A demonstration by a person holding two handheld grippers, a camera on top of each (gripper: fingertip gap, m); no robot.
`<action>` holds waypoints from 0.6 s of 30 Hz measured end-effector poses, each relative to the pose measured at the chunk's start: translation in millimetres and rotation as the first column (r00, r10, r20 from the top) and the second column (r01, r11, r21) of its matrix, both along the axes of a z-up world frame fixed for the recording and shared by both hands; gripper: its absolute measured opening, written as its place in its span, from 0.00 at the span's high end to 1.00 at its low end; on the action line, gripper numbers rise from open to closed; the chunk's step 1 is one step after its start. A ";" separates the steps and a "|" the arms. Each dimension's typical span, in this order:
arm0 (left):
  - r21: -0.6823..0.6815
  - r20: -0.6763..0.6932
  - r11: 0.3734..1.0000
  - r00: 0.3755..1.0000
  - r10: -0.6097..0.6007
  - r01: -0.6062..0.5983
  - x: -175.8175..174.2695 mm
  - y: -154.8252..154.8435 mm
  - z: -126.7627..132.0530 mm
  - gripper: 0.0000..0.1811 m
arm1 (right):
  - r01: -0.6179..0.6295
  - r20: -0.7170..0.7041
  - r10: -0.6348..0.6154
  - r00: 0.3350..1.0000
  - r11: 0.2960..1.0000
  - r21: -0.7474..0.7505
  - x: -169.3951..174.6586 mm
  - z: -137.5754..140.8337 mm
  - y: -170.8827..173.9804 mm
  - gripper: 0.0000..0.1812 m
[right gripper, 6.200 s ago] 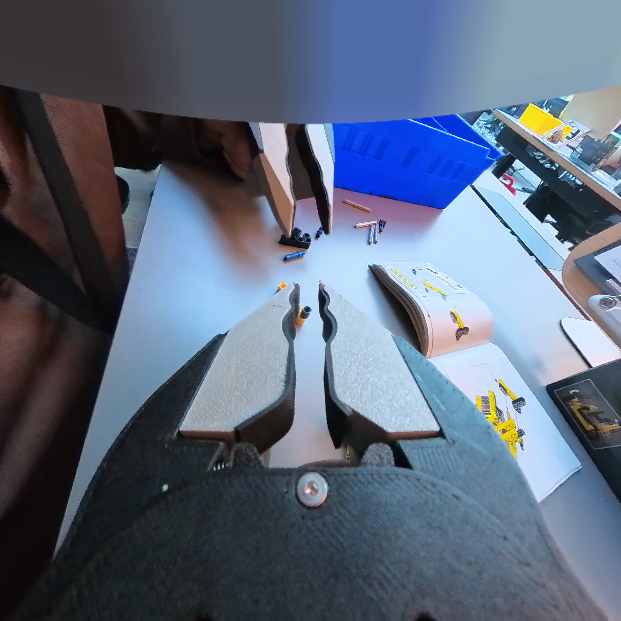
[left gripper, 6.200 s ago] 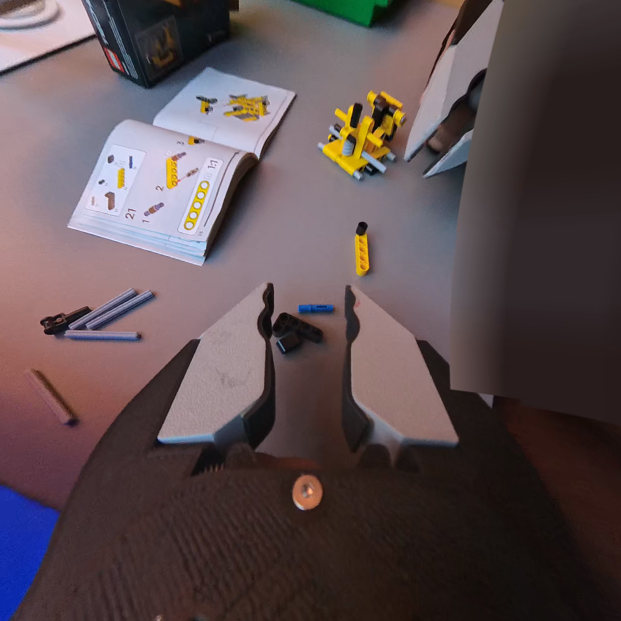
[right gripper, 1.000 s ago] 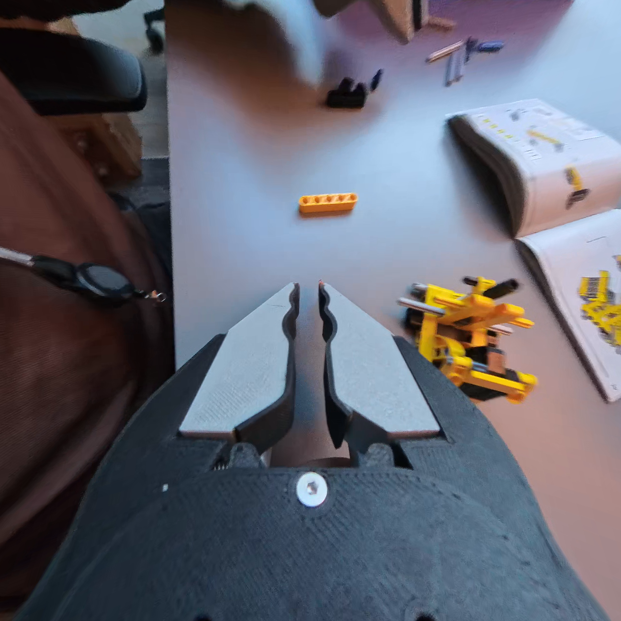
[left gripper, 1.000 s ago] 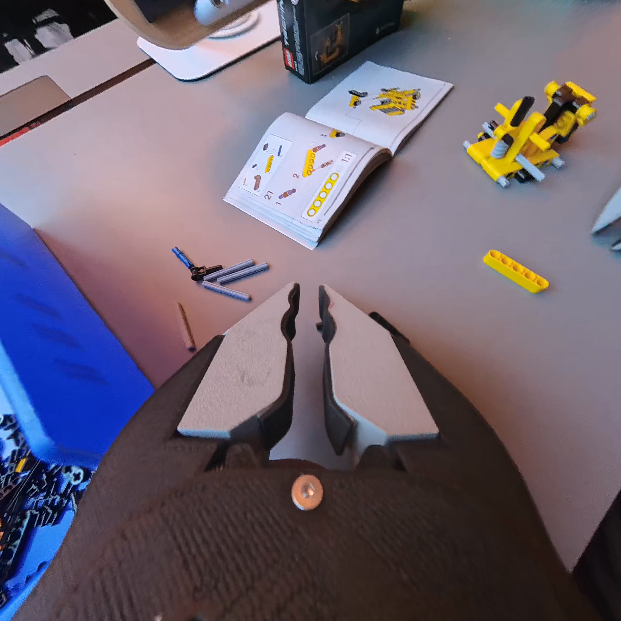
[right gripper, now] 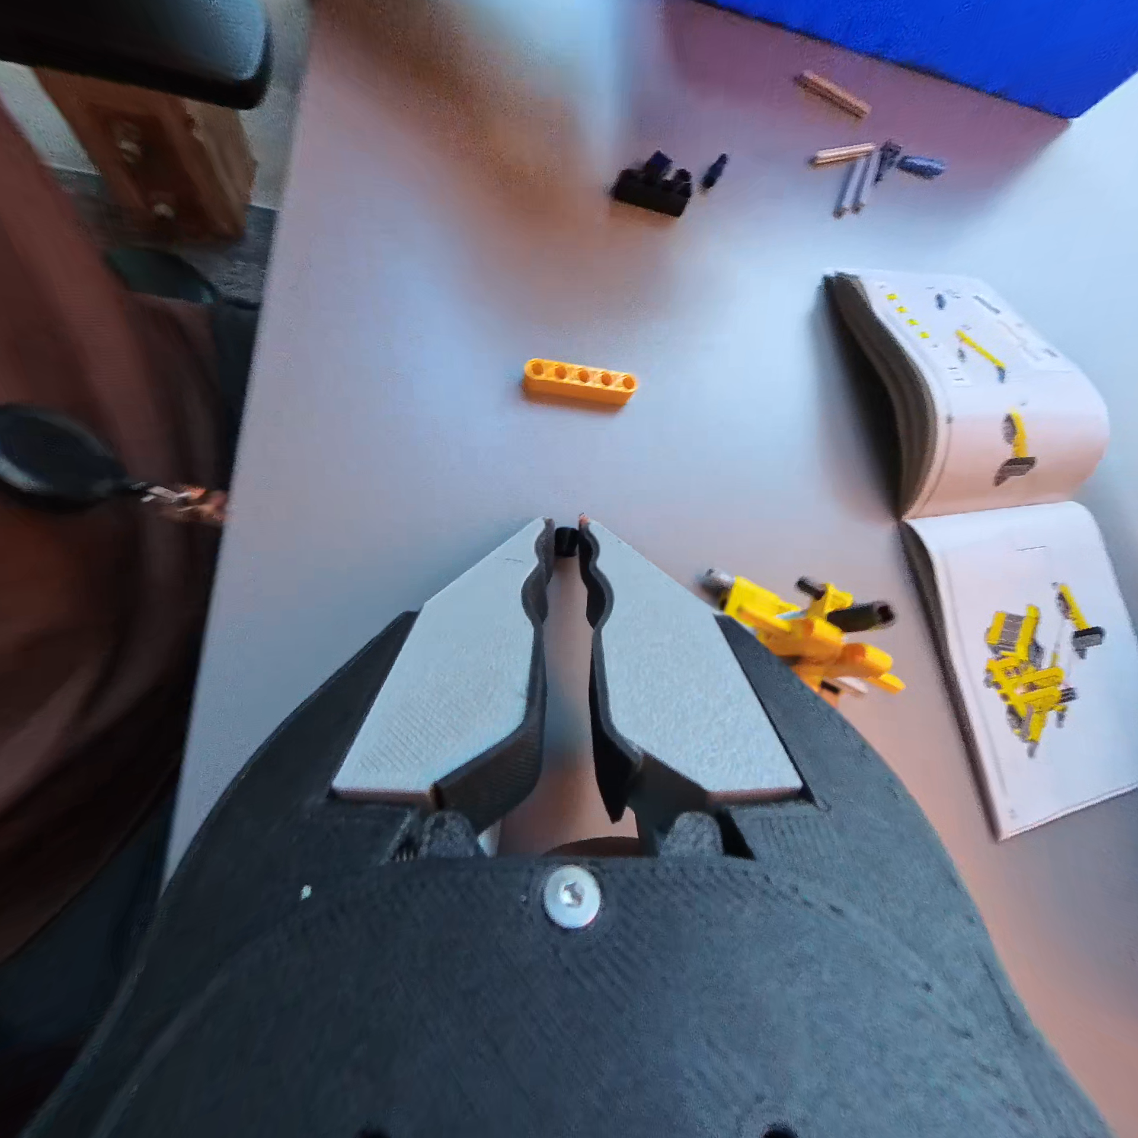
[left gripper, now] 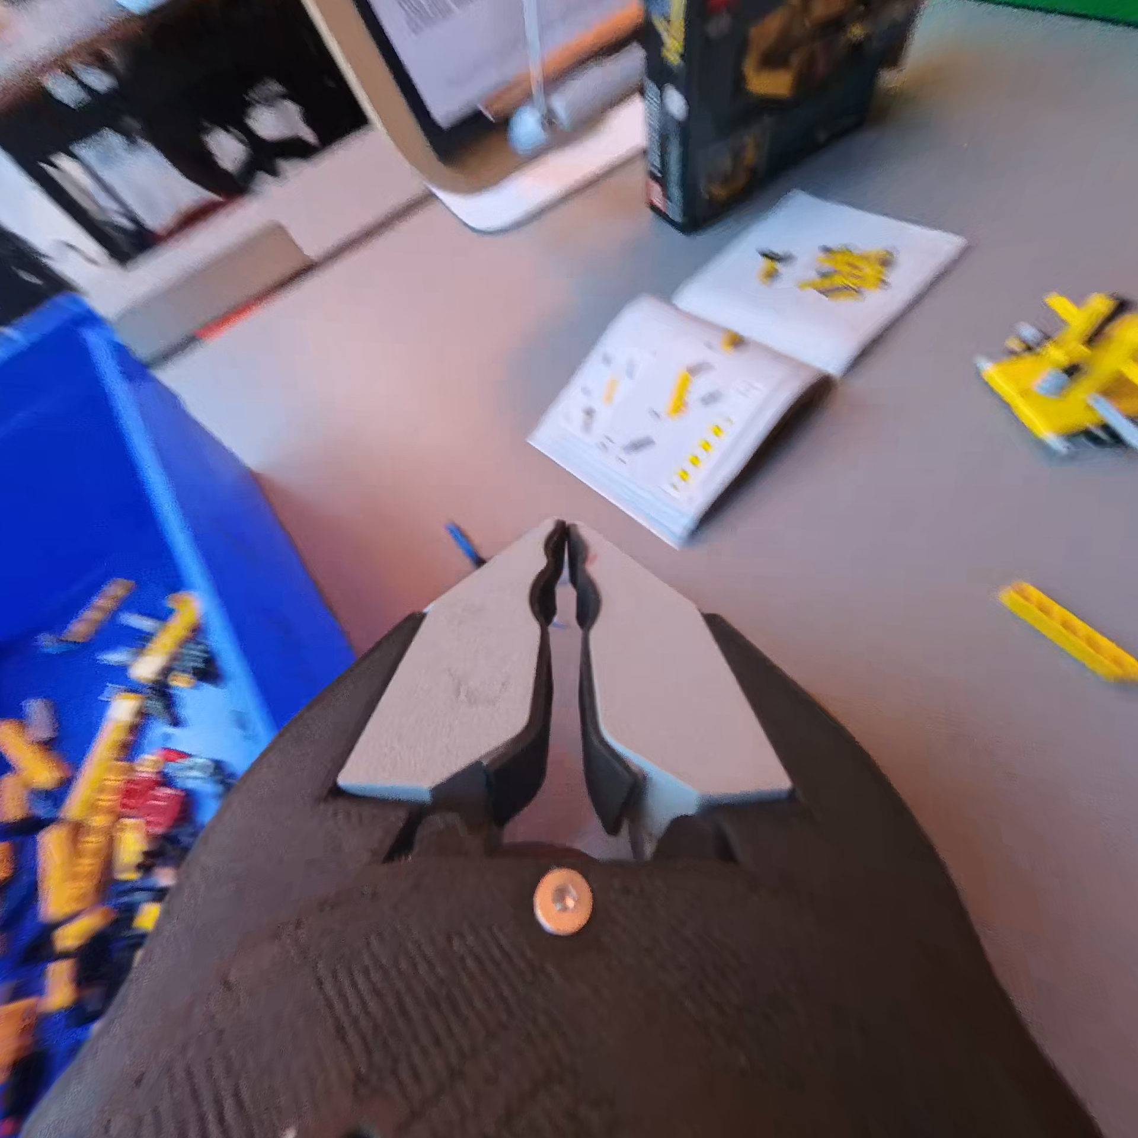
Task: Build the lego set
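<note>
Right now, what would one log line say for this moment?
left gripper: shut, empty | right gripper: shut on small black piece | yellow beam: loose on table | yellow model: partly built

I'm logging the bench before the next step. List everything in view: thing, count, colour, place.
Table: one, grey.
Beam: one, yellow, loose mid-table.
Model: one, yellow, partly built, beside booklet.
Booklet: one, white, open.
Black parts: small cluster, far side.
Axles: several, grey, near bin.
Bin: one, blue, holds loose parts.
Box: one, black, upright behind booklet.
Left gripper: closed, apparently empty.
Right gripper: gripping small black piece.
</note>
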State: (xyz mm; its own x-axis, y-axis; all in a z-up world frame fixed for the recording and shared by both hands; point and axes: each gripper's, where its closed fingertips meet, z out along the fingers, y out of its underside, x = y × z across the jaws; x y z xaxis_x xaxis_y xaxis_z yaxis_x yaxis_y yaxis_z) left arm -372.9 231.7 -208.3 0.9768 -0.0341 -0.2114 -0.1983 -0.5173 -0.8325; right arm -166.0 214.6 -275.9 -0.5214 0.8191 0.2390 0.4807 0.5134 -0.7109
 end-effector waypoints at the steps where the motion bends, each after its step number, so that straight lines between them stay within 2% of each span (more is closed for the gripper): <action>1: 0.021 -0.041 0.999 0.999 0.030 -0.029 -9.6 8.9 12.9 1.00 | 0.014 -0.006 -0.014 1.000 1.000 0.011 -6.4 0.0 2.7 0.98; 4: 0.002 0.016 1.000 1.000 0.007 -0.007 -11.3 36.3 37.9 1.00 | 0.035 -0.020 -0.034 0.999 0.999 0.024 -17.5 0.9 6.9 0.95; 6: -0.138 0.016 0.987 0.996 0.087 -0.084 -19.0 47.1 33.5 1.00 | 0.058 -0.032 -0.057 0.998 0.998 0.031 -19.3 1.7 10.3 0.94; 9: -0.229 -0.020 0.963 0.990 0.139 -0.140 -20.7 60.5 15.2 0.96 | 0.061 -0.065 -0.058 0.996 0.996 0.058 -18.1 4.2 10.9 0.93; 11: -0.318 -0.003 0.926 0.977 0.212 -0.202 -27.7 60.6 -10.1 0.72 | 0.057 -0.080 -0.051 0.996 0.995 0.078 -17.3 4.8 9.9 0.93; 12: -0.347 0.005 0.912 0.972 0.237 -0.220 -31.5 59.8 -20.7 0.68 | 0.054 -0.081 -0.047 0.996 0.995 0.084 -16.8 4.5 9.1 0.93; 15: -0.405 -0.045 0.852 0.938 0.345 -0.333 -52.8 53.8 -37.8 0.73 | 0.069 -0.110 -0.060 0.992 0.994 0.086 -17.2 8.3 10.3 0.93; 18: -0.468 -0.076 0.804 0.923 0.376 -0.366 -57.5 50.8 -44.9 0.78 | 0.083 -0.143 -0.078 0.987 0.996 0.035 -16.5 16.8 9.8 0.94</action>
State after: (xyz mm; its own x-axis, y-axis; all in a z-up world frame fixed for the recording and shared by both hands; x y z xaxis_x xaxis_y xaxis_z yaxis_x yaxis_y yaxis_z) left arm -430.4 282.5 -253.2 0.9387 0.2428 -0.2448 0.1018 -0.8735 -0.4760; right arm -182.5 224.4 -259.1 -0.4130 0.8451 0.3394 0.4181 0.5070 -0.7538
